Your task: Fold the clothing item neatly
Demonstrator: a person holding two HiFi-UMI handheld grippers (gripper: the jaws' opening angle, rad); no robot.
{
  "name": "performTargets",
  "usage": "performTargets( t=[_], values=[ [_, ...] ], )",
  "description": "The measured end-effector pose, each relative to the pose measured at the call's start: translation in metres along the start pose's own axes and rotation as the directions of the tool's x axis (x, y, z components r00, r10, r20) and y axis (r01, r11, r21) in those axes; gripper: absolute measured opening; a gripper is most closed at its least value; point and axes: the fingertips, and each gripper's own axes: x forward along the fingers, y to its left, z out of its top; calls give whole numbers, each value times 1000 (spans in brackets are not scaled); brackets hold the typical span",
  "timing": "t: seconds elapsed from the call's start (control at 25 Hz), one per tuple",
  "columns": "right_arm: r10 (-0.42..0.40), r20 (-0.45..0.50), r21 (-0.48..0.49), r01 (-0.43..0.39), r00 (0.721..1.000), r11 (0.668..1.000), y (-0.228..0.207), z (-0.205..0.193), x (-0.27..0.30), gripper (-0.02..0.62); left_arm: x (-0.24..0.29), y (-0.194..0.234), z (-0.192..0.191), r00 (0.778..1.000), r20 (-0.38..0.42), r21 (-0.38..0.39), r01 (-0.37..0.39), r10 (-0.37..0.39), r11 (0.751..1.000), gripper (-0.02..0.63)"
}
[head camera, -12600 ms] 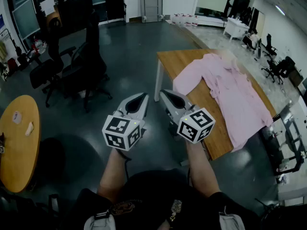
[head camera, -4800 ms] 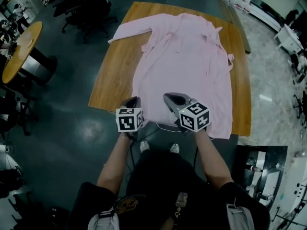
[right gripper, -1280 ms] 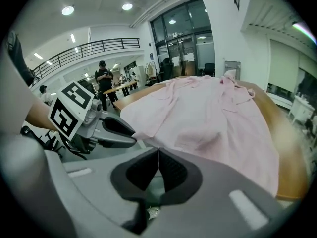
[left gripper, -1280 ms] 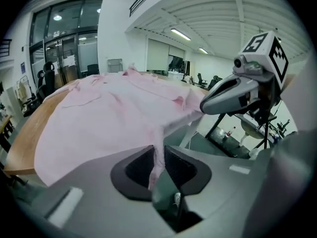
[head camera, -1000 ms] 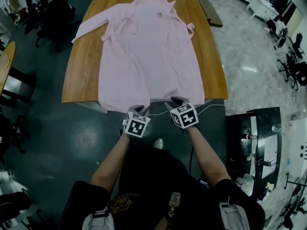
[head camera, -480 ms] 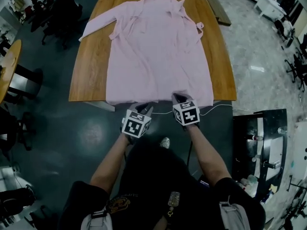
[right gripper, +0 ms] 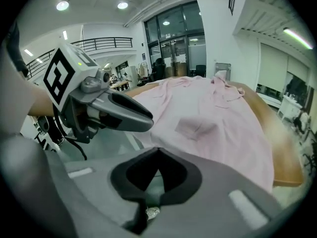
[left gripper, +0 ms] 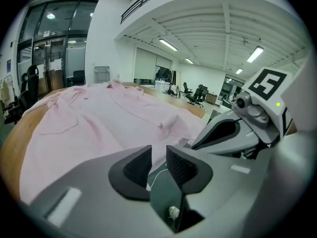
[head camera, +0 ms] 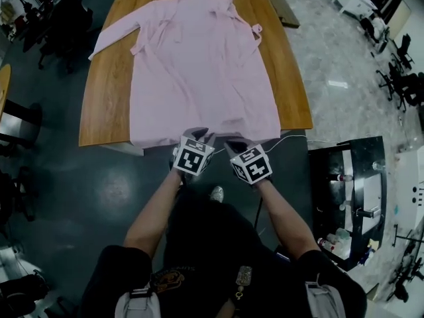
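Note:
A pink long-sleeved shirt (head camera: 199, 65) lies spread flat on the wooden table (head camera: 99, 105), collar at the far end and hem hanging over the near edge. Both grippers hover at that near hem, side by side. My left gripper (head camera: 199, 135) is open, and only floor and a white cable show through the narrow gap between its jaws (left gripper: 158, 160). My right gripper (head camera: 233, 144) is shut; in its own view the tips (right gripper: 157, 150) meet with no cloth seen between them. The shirt (right gripper: 213, 118) lies just beyond both sets of jaws.
A white cable (head camera: 291, 140) trails over the dark floor below the table's near edge. A black cabinet (head camera: 351, 191) stands to the right. Office chairs (head camera: 59, 18) sit at the far left, and a round wooden table (head camera: 2, 85) shows at the left edge.
My left gripper has moved forward and up to the shirt's hem, closer to the right one. The right gripper has drawn slightly back toward me.

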Motion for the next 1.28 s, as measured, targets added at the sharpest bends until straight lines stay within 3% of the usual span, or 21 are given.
performTargets(
  t=[0.16,0.28,0.32,0.36,0.4,0.52,0.8,1.28],
  values=[
    [-37,10,13,37,999,999,-13,-11,-19,2,34,-9,16,1000,15,1,20,-21,1000,183],
    [-66,15,23,66,998,998,-28,-22,-33,2,60,-10,26,1000,-7,-5,11,-11,1000,187],
    [-76,15,28,76,997,997,-34,-26,-38,2,66,-10,27,1000,-19,-7,8,-8,1000,167],
    [-86,15,33,86,996,996,-39,-31,-42,2,69,-11,27,1000,-27,-13,7,-7,1000,39],
    [-96,15,38,96,995,995,-45,-35,-46,2,69,-14,27,1000,-27,-23,12,-12,1000,20],
    [-117,19,52,115,993,992,-59,-43,-53,2,56,-22,21,1000,-13,-55,22,-22,998,20],
    [-109,30,51,107,994,993,-69,-35,-41,2,10,-19,-26,997,-53,-121,-55,49,991,20],
    [-73,0,0,73,997,997,-69,-26,-31,2,23,-6,-97,970,-230,-191,-128,82,973,44]
  ],
)
